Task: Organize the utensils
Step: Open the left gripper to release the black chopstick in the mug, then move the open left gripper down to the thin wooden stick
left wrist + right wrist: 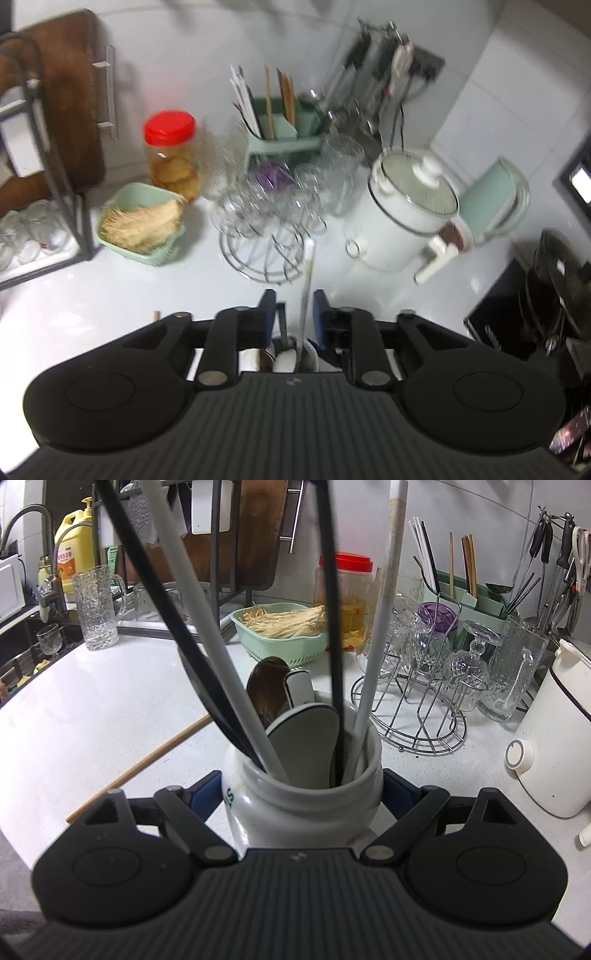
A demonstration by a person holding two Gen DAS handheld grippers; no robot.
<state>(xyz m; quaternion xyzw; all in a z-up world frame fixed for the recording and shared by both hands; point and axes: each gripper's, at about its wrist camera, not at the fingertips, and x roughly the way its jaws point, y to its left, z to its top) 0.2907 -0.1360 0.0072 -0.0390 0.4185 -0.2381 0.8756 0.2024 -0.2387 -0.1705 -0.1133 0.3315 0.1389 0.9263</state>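
Jar (301, 805) clamped by right fingers (221, 794); left fingers (271, 314) released around white handle (307, 273) (glass rack (413, 709) beside).

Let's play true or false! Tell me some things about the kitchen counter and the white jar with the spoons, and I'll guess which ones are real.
1. The right gripper holds the white jar by its sides. True.
2. The plastic jar at the back has a blue lid. False: its lid is red.
3. A wooden chopstick lies flat on the counter left of the white jar. True.
4. The green basket holds apples. False: it holds pale, thin strands.
5. The white jar is empty. False: spoons and long utensils stand in it.
6. Drinking glasses hang upside down on a wire rack. True.
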